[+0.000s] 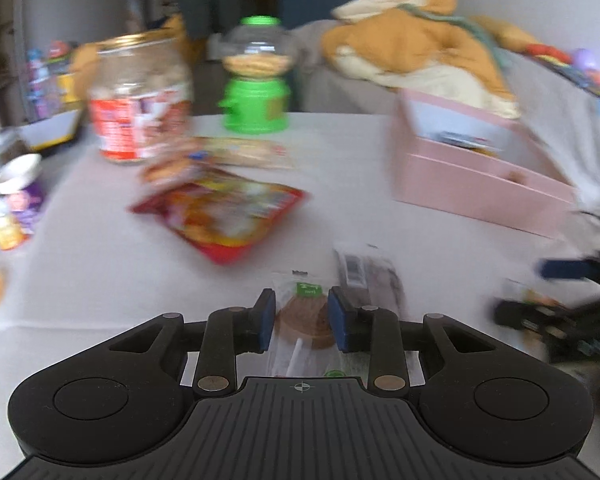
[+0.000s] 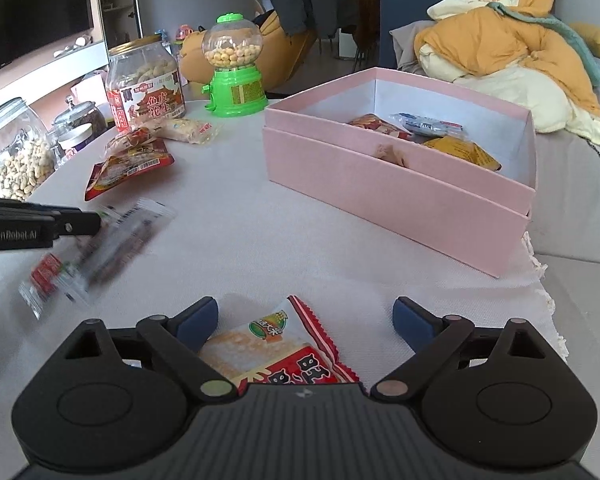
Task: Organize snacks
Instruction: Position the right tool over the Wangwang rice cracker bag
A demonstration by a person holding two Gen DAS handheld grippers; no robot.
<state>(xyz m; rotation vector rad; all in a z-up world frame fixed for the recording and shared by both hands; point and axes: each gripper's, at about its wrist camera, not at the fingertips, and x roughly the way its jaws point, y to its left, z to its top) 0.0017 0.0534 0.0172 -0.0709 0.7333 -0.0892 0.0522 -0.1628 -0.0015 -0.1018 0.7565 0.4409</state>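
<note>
Left gripper holds a clear-wrapped brown snack between its narrowed pads; right gripper gapes wide around a red cracker packet on the table, near the pink box.

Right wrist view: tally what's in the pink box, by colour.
Red packet: 1
Blue-and-white packet: 1
Yellow packet: 1
Tan item, partly hidden by the wall: 1
Total in the pink box: 4
</note>
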